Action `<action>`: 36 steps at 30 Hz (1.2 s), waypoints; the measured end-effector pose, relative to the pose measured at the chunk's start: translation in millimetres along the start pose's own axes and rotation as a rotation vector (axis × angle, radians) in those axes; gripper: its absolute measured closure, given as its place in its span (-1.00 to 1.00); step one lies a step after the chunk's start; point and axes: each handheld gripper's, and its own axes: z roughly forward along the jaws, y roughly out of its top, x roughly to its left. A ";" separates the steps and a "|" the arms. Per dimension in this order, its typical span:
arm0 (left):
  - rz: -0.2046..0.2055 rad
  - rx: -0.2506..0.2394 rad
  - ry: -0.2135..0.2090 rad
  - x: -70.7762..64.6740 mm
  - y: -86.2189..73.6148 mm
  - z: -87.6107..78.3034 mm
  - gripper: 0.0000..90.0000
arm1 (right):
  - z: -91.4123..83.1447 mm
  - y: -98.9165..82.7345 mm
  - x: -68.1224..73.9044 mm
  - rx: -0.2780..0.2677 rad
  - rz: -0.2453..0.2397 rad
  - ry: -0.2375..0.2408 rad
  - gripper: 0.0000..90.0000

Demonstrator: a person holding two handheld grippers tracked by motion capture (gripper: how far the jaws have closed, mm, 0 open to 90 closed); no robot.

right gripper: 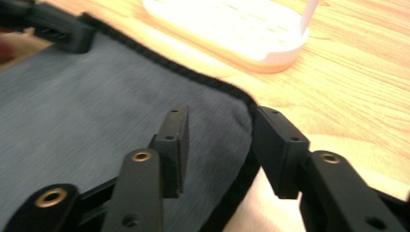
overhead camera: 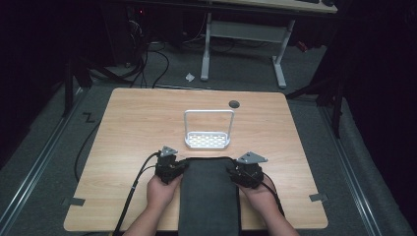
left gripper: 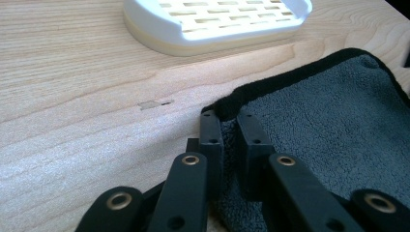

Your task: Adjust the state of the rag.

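Observation:
A dark grey towel [overhead camera: 209,196] with black edging lies flat at the near middle of the wooden table [overhead camera: 137,123] and hangs over its front edge. My left gripper [overhead camera: 183,164] is at the towel's far left corner, shut on the hem [left gripper: 227,108]. At the far right corner, my right gripper [overhead camera: 231,169] stands open. Its jaws straddle the towel's [right gripper: 96,96] right edge without pressing on it, one jaw over the cloth and the other over bare wood. The left gripper [right gripper: 58,29] also shows at the top left of the right gripper view.
A white slotted rack [overhead camera: 208,140] with a tall wire handle stands just beyond the towel, near the table's centre. A dark round grommet [overhead camera: 234,103] sits by the far edge. Bare wood lies to the left and right of the towel.

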 end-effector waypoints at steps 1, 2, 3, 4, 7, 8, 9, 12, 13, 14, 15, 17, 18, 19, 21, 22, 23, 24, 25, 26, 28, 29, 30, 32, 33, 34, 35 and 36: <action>0.000 -0.001 0.001 -0.1 0.0 0.0 0.84 | 4.5 1.0 -1.9 0.008 0.005 -0.007 0.22; 0.001 -0.001 0.001 -0.1 0.0 0.0 0.84 | 8.8 1.4 -3.6 0.013 0.007 -0.017 0.22; 0.001 -0.001 0.002 -0.2 0.0 0.0 0.84 | 12.9 1.3 -5.1 0.018 0.015 -0.014 0.20; 0.001 -0.001 0.001 -0.1 0.0 0.0 0.84 | 16.6 0.9 -6.4 0.026 0.023 -0.014 0.19; 0.001 0.000 0.002 -0.2 0.0 0.0 0.84 | 25.4 -1.2 -10.1 0.046 0.044 -0.007 0.15; 0.002 0.000 0.002 -0.2 -0.1 0.0 0.84 | 27.7 -2.2 -11.5 0.051 0.052 0.005 0.18; 0.001 0.000 0.002 -0.1 -0.1 0.0 0.84 | 29.6 -3.4 -11.4 0.058 0.069 0.019 0.21; 0.001 0.000 0.002 -0.1 -0.1 0.0 0.84 | 30.9 -4.7 -12.1 0.047 0.081 0.034 0.24; 0.001 0.000 0.002 -0.1 -0.1 0.0 0.84 | 30.8 -4.8 -12.0 0.047 0.082 0.038 0.26; 0.002 0.000 0.003 -0.2 -0.1 0.0 0.84 | 30.7 -5.1 -12.0 0.045 0.083 0.040 0.28; 0.002 0.001 0.003 -0.2 -0.1 0.0 0.84 | 30.6 -5.3 -11.8 0.045 0.084 0.042 0.30; 0.003 0.001 0.003 -0.2 -0.1 -0.1 0.84 | 30.3 -5.6 -11.2 0.042 0.087 0.050 0.41; 0.003 0.001 0.003 -0.2 -0.1 -0.1 0.84 | 30.1 -5.7 -10.6 0.043 0.085 0.053 0.47; 0.003 0.001 0.003 -0.3 -0.2 -0.1 0.84 | 30.0 -6.0 -9.2 0.041 0.089 0.055 0.53; 0.003 0.001 0.003 -0.3 -0.2 -0.1 0.84 | 29.6 -6.4 -7.0 0.040 0.083 0.061 0.65; 0.003 0.001 0.003 -0.3 -0.2 -0.1 0.84 | 29.6 -6.7 -5.7 0.037 0.086 0.065 0.69; 0.002 0.001 0.004 -0.3 -0.2 -0.1 0.84 | 29.6 -6.9 -5.4 0.035 0.085 0.067 0.72; 0.001 0.001 0.003 -0.3 -0.2 -0.1 0.84 | 29.5 -7.2 -5.0 0.035 0.082 0.067 0.74; 0.000 0.001 0.003 -0.4 -0.2 -0.1 0.84 | 29.6 -7.3 -4.9 0.034 0.077 0.070 0.76; 0.001 0.001 0.003 -0.4 -0.2 -0.1 0.84 | 29.6 -7.2 -5.1 0.035 0.073 0.074 0.78; 0.000 0.000 -0.001 0.0 -0.1 -0.1 0.84 | 29.6 -7.3 -5.0 0.033 0.064 0.077 0.80; 0.000 -0.001 -0.001 0.0 -0.1 -0.1 0.84 | 29.3 -7.4 -4.2 0.034 0.063 0.076 0.81; 0.001 -0.002 -0.003 0.0 -0.1 -0.2 0.84 | 29.3 -7.6 -4.4 0.026 0.046 0.072 0.82; 0.000 -0.004 -0.010 0.6 -0.3 -0.7 0.83 | 28.0 -9.0 -3.0 0.010 0.043 0.063 0.83; -0.002 -0.009 -0.013 0.9 -0.4 -0.9 0.83 | 26.8 -9.7 -2.5 0.001 0.045 0.060 0.83; 0.000 -0.010 -0.014 0.8 -0.4 -1.1 0.83 | 24.9 -9.6 -2.5 -0.006 0.051 0.061 0.83; 0.003 -0.016 -0.017 0.6 -0.4 -1.7 0.84 | 23.5 -8.8 -3.2 -0.015 0.053 0.064 0.83; 0.003 -0.021 -0.020 0.6 -0.5 -2.1 0.84 | 20.3 -6.9 -4.3 -0.032 0.063 0.070 0.83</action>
